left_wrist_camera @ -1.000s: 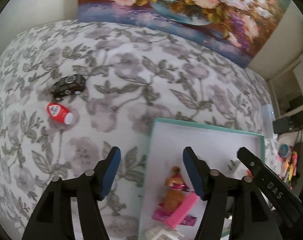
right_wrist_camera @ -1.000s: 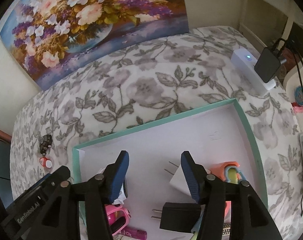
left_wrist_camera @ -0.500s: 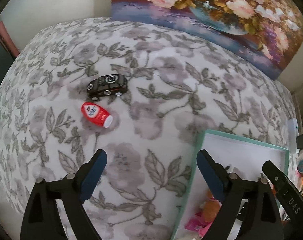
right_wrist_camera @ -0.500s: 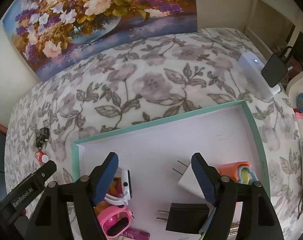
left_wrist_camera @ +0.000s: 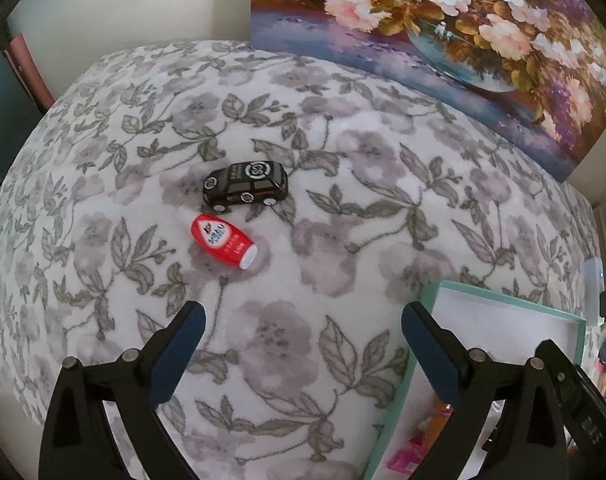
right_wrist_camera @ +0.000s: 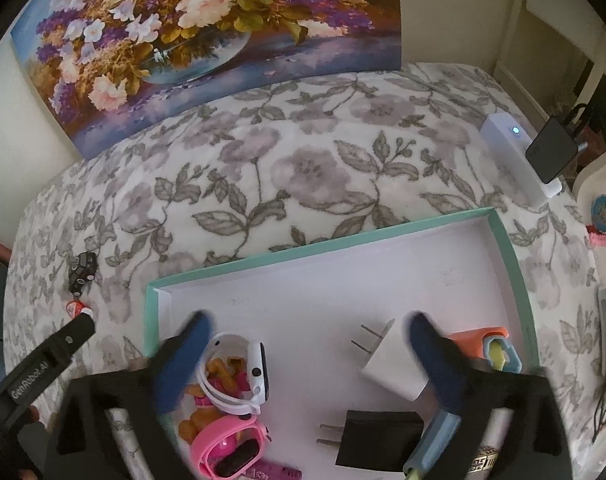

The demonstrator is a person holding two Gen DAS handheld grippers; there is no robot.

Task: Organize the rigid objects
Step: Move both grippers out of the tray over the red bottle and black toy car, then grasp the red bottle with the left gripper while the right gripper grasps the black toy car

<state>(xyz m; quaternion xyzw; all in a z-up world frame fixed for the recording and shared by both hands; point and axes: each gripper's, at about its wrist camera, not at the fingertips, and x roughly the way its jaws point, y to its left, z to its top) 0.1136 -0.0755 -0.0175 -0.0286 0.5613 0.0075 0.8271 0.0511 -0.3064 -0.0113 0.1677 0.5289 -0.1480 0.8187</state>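
Observation:
A black toy car [left_wrist_camera: 245,187] and a small red bottle with a white cap [left_wrist_camera: 223,241] lie side by side on the floral cloth, ahead and slightly left of my open, empty left gripper [left_wrist_camera: 303,328]. Both show small at far left in the right wrist view: the car [right_wrist_camera: 83,271], the bottle [right_wrist_camera: 77,309]. The teal-rimmed white box [right_wrist_camera: 507,248] holds a white plug [right_wrist_camera: 395,364], a black plug [right_wrist_camera: 383,440], a pink watch [right_wrist_camera: 231,446], a white watch [right_wrist_camera: 239,372] and an orange case [right_wrist_camera: 483,344]. My right gripper [right_wrist_camera: 307,330] is open and empty above the box.
A flower painting [left_wrist_camera: 443,40] leans at the back of the table. A white power strip [right_wrist_camera: 519,160] with a black adapter [right_wrist_camera: 551,152] and cables lies at the right edge. The box corner [left_wrist_camera: 435,292] sits just right of my left gripper.
My left gripper swung left, off the box and toward the car and bottle, and opened wider. My right gripper opened wider over the box and drew back a little.

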